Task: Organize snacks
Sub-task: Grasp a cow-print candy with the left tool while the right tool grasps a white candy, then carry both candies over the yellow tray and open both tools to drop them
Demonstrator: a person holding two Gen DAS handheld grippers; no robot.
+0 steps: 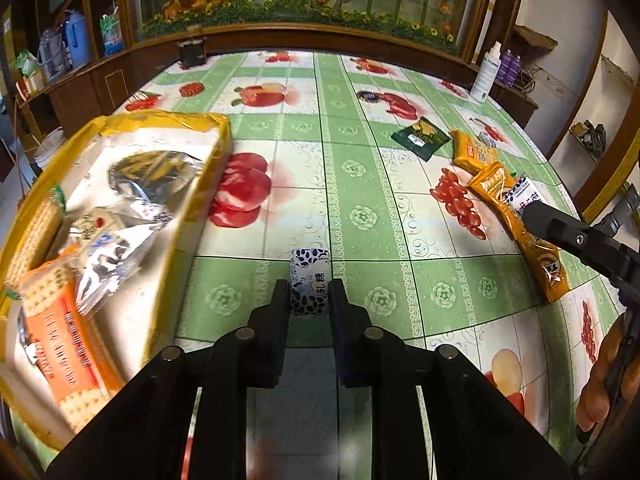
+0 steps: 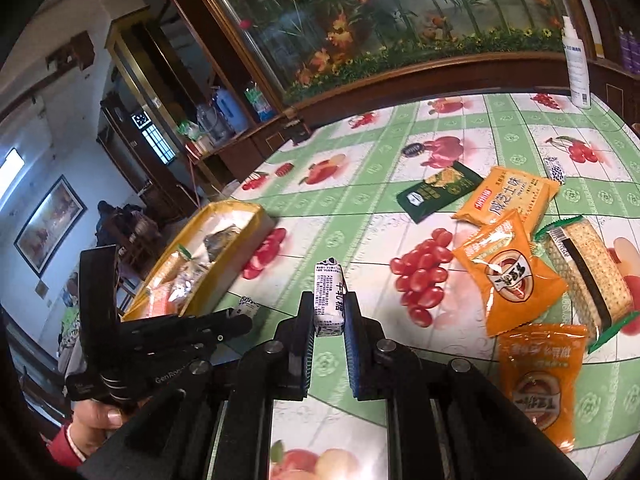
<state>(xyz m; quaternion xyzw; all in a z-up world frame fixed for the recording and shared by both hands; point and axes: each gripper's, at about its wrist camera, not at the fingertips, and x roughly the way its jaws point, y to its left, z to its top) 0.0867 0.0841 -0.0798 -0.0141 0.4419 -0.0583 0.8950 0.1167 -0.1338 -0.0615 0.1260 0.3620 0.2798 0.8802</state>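
Two wrapped candies gripped, one per gripper, above the fruit-print bench [image 1: 360,184].

Near the left edge, yellow tray [image 1: 192,200] holding cracker packs and sweets. Left gripper [image 1: 310,294] clamped on a blue-and-white candy [image 1: 310,280] just beside the tray. Right gripper [image 2: 329,312] closed on a white nougat candy [image 2: 329,292]. Toward the right edge: green packet [image 2: 438,190], orange snack packs [image 2: 510,276], cracker sleeve [image 2: 586,272].
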